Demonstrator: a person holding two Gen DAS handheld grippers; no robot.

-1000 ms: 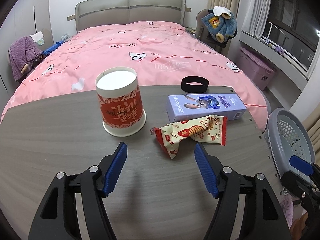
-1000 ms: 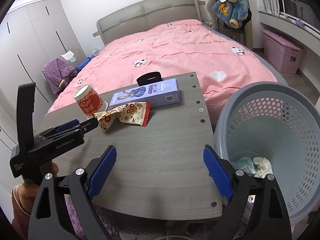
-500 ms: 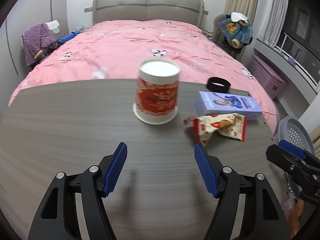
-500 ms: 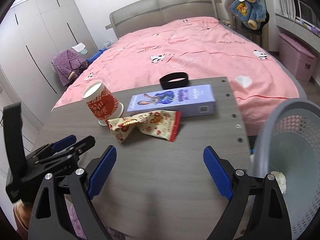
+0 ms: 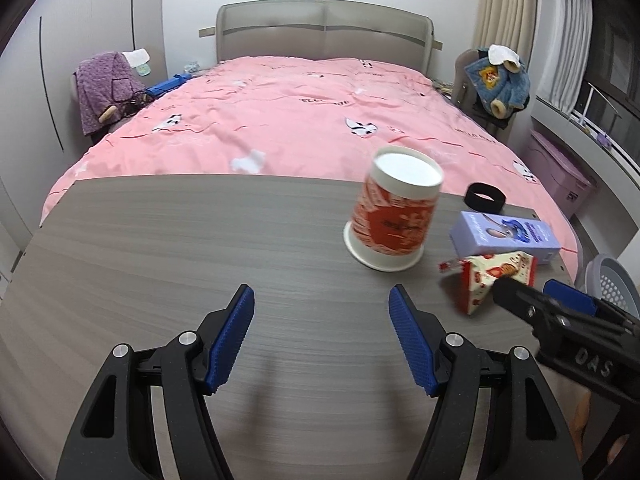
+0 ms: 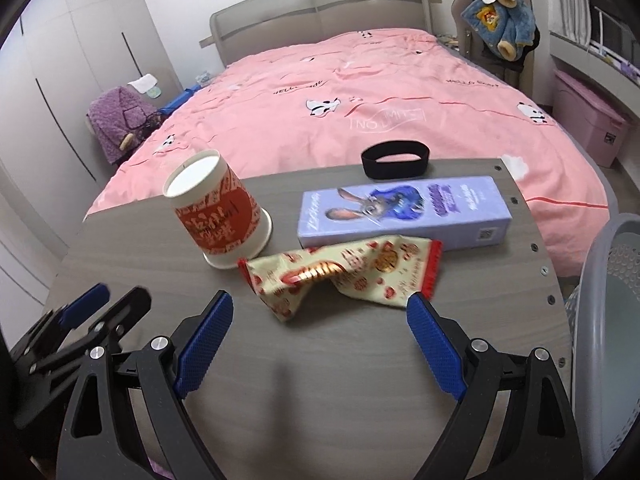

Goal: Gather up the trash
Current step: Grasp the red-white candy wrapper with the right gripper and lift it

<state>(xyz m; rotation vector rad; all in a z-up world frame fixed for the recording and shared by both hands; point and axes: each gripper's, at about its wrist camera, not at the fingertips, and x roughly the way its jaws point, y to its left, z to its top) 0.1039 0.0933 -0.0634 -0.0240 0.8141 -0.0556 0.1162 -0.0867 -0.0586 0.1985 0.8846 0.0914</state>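
A crumpled red-and-cream snack wrapper lies on the grey wooden table, just in front of my open, empty right gripper. An upside-down red-and-white paper cup stands to its left, and a purple rabbit box lies behind it. In the left wrist view my left gripper is open and empty over bare table, with the cup, wrapper and box to its right. The right gripper's fingers show there beside the wrapper.
A grey perforated basket stands off the table's right edge, also seen in the left wrist view. A black band lies at the table's far edge. A pink bed lies beyond the table.
The right gripper has swung left from the basket toward the wrapper and come closer. The left gripper has turned left, so the cup and wrapper now sit to its right. Both stay open.
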